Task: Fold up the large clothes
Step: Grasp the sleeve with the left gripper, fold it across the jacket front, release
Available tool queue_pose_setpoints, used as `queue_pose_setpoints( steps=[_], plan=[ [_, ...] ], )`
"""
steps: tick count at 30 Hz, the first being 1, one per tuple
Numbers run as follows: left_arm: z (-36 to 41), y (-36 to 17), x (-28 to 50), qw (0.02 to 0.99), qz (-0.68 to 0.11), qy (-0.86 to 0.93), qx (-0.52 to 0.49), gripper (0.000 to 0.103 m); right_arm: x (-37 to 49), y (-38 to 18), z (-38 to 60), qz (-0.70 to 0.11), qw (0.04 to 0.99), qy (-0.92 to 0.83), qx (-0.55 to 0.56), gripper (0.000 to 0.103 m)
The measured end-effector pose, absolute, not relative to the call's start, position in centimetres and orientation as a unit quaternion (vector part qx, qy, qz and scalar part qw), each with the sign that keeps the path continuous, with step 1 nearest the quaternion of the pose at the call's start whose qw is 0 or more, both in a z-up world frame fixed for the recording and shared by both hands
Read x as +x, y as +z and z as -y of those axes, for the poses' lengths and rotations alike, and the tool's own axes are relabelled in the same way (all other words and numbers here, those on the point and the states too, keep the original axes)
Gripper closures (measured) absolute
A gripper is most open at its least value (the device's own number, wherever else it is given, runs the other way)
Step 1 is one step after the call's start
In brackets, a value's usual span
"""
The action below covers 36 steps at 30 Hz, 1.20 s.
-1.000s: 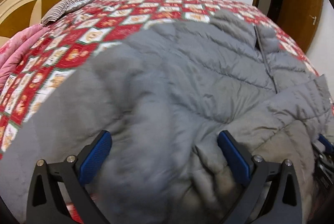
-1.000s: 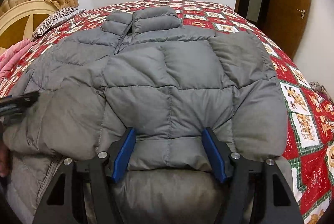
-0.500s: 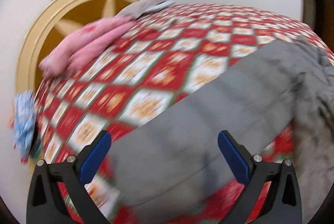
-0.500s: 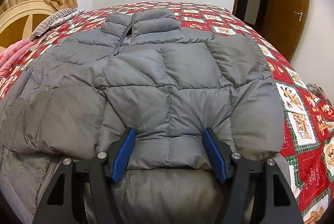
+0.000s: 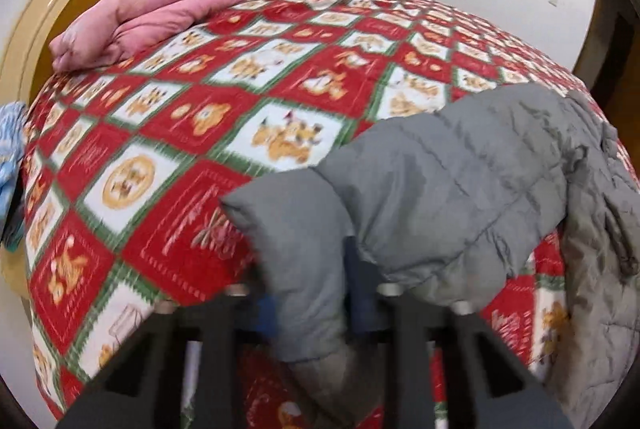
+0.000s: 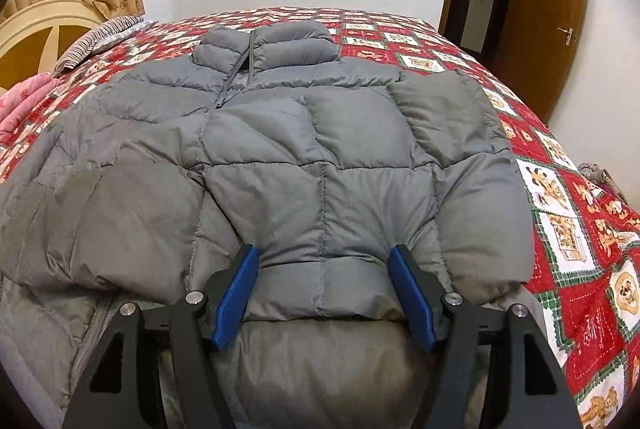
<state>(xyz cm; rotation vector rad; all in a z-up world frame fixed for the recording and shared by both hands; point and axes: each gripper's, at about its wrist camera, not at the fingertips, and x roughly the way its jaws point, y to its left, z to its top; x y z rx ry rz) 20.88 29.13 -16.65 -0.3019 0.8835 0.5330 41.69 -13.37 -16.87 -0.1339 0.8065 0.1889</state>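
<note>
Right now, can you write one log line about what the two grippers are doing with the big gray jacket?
left hand-held gripper: shut on jacket sleeve | right hand-held gripper: open, over jacket hem | jacket: spread on quilt

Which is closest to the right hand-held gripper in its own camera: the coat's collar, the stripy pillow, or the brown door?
From the right hand-held gripper:
1. Collar, straight ahead at the coat's top.
2. Stripy pillow, far left.
3. Brown door, beyond the bed, right.
</note>
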Motion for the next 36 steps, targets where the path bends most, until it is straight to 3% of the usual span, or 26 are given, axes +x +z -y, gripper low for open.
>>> queue_pose_setpoints(
  steps=[8,14,20,25,28,30,32,34,36],
  plan=[
    [-28.2,-6.9,23.7,0.898,-0.337,0.272,-0.077,0.087,38.8,-14.3,15.8,-0.359,0.927,0.099,-0.051,0.035],
    [-19.7,-1.7,29.6,0.933,-0.292,0.208,-0.013,0.087,38.3,-14.2,17.3,-0.342,0.936,0.066,-0.058,0.035],
    [-8.5,-1.1,35.3,0.952,-0.285,0.109,0.024,0.087,38.8,-15.6,18.9,-0.370,0.927,0.068,-0.006,0.035],
    [-1.0,-4.9,39.3,0.947,-0.320,0.030,0.029,0.087,39.2,-16.4,19.8,-0.389,0.918,0.072,0.029,0.035],
    [1.6,-6.7,40.0,0.942,-0.333,0.012,0.034,0.073,39.3,-16.6,19.6,-0.392,0.917,0.070,0.022,0.035],
    [3.0,-7.4,40.0,0.942,-0.333,0.001,0.040,0.042,39.3,-16.7,19.5,-0.393,0.917,0.069,0.019,0.035],
    [3.6,-7.5,39.5,0.946,-0.322,-0.003,0.047,0.023,39.3,-16.7,19.6,-0.393,0.917,0.070,0.020,0.034],
    [3.9,-7.1,38.7,0.950,-0.308,-0.008,0.051,0.020,39.3,-16.8,19.7,-0.392,0.917,0.072,0.024,0.034],
    [3.3,-6.6,38.2,0.954,-0.295,-0.003,0.054,0.009,39.4,-16.9,19.9,-0.393,0.916,0.074,0.027,0.034]
  ],
)
